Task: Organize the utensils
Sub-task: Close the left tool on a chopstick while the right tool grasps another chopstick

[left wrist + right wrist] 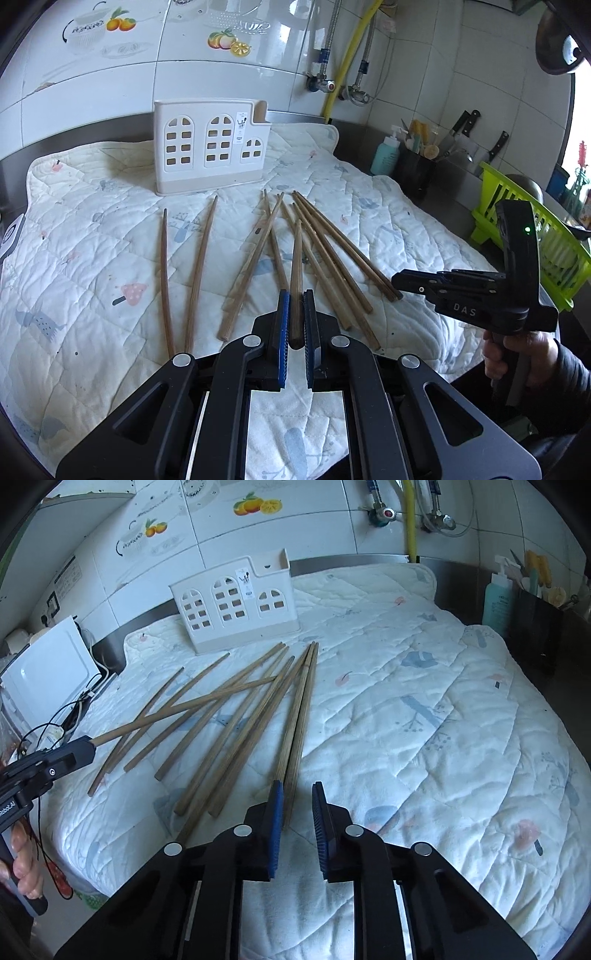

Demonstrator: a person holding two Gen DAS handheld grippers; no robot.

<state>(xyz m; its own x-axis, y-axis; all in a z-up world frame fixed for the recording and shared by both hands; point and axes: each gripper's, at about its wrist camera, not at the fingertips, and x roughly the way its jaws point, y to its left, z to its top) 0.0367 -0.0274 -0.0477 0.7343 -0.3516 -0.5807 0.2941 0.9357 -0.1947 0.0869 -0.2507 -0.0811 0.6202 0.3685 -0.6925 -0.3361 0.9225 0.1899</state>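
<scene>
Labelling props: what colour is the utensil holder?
White holder with a beige base; clearest in the left wrist view.

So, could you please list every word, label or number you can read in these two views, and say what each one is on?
"DAS": white letters on the body of the right gripper, seen from the left wrist.
"RobotAI", first letter cut off: on the body of the left gripper, at the picture's edge.
Sticker on the white utensil holder: too small to read.
Label on the teal bottle: blurred, unreadable.
</scene>
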